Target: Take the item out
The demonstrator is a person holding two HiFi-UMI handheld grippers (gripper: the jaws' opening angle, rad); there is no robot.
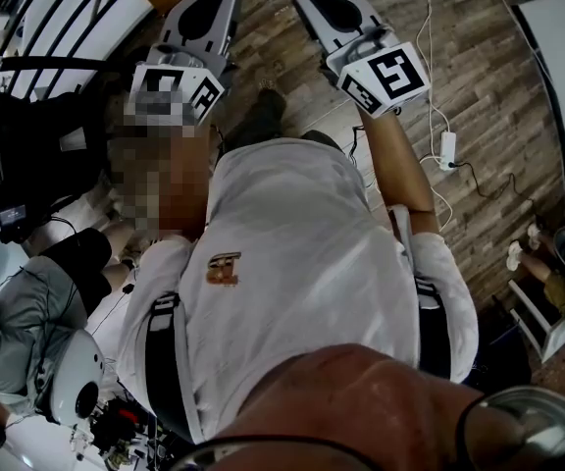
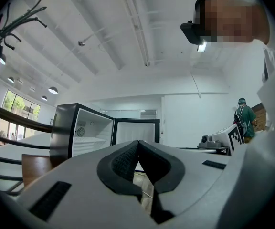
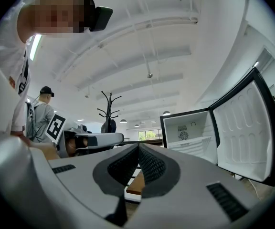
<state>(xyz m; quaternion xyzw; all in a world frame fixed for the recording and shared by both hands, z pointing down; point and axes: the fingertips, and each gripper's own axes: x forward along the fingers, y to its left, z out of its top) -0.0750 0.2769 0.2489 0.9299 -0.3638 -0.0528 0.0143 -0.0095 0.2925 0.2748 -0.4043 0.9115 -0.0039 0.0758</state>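
Wood-plank floor [image 1: 479, 77] is showing below; ahead, a small fridge [image 2: 85, 130] is standing with its door [image 3: 245, 128] swung open. Left gripper [image 2: 137, 143] and right gripper [image 3: 138, 145] are pointing level at it, jaws pressing together on nothing, well apart from the cabinet; item is not showing clearly enough to place.

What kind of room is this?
Probably a big office or workshop, not a home: a high white ceiling with hanging lamps, a coat stand and a small open fridge.

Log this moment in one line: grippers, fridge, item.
left gripper: shut, empty | right gripper: shut, empty | fridge: door open, ahead of both grippers | item: none in view
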